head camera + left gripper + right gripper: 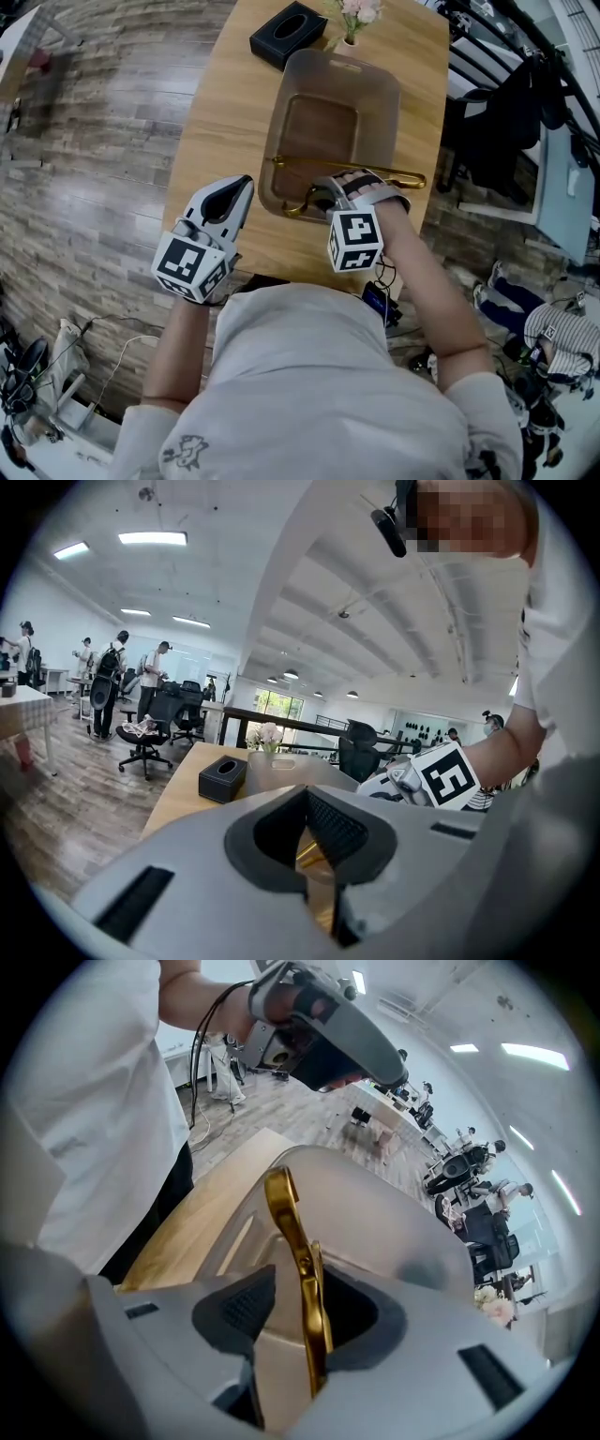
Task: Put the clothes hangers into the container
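Worktop: pale wood, long, and it carries everything listed here

Container: grey, translucent and open-topped. It stands on the right half of the worktop, with its near wall close to the near edge

Clothes hanger: gold. It lies crosswise in the near end of the container. Its bar runs from the left wall to the right rim, and one tip pokes out past that rim. The curved hook part sits by the near wall, under my right hand. I cannot tell whether it touches the container floor

My right tongs: over the container's near rim, pointing down into it. The jaws stand wide apart with the hanger between them. The hanger is close against one pad, with a clear gap to the other, so nothing is clamped

My left tongs: above the worktop's near edge, just beside the container's near left corner. The jaws are together and carry nothing

Tissue box: black, at the far edge of the worktop, just beside the container's far left corner

Flowers: pale pink, at the far edge, right behind the container's far wall
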`<action>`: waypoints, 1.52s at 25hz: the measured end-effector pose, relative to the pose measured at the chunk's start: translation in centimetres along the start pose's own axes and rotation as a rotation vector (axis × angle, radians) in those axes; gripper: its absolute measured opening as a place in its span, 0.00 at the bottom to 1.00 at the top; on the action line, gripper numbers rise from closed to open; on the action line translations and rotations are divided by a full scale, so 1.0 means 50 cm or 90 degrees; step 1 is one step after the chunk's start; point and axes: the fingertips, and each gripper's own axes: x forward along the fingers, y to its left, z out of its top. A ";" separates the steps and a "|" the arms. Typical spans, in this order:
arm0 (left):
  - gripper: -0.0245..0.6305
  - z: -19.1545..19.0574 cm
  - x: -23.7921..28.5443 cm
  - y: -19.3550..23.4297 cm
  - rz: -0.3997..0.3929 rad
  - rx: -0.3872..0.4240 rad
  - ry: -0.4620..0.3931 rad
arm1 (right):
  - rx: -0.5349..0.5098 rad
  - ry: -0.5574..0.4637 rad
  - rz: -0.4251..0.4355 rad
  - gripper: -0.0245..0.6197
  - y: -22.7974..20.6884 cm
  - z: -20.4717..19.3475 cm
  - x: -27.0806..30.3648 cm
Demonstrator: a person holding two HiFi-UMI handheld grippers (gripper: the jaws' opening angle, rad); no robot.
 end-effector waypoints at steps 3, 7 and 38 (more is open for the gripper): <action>0.05 0.003 -0.005 -0.018 0.004 0.005 -0.004 | 0.009 -0.011 -0.018 0.30 0.000 0.000 -0.028; 0.05 0.012 -0.010 -0.048 0.012 0.015 -0.011 | 0.034 -0.035 -0.047 0.30 -0.004 -0.001 -0.069; 0.05 -0.001 -0.039 -0.394 0.095 0.058 -0.046 | 0.341 -0.330 -0.151 0.07 0.109 -0.045 -0.330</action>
